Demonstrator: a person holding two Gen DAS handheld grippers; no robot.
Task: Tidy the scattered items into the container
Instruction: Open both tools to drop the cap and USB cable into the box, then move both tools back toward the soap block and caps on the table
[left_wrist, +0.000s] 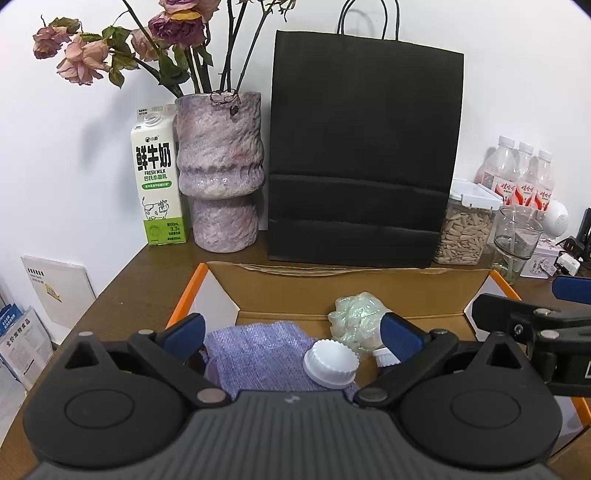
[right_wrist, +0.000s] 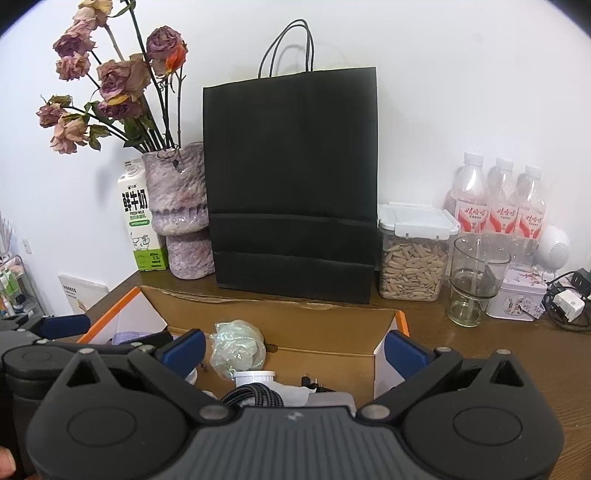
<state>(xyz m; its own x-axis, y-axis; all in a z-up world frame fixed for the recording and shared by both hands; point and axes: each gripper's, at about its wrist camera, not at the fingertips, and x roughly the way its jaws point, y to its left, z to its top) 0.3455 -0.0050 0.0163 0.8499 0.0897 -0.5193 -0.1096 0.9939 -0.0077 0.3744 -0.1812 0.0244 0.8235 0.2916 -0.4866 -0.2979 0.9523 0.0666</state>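
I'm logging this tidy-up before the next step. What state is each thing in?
Left gripper: jaws open, holding nothing.
Right gripper: jaws open, holding nothing.
Cardboard box: open.
Purple cloth: in box.
White cap: on cloth.
Milk carton: upright, uncapped.
Seed jar: lid latched.
Glass: upright.

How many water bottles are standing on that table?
3. The water bottles stand in a row at the back right by the wall: left, middle, right, behind the seed jar and the glass. More may be hidden.
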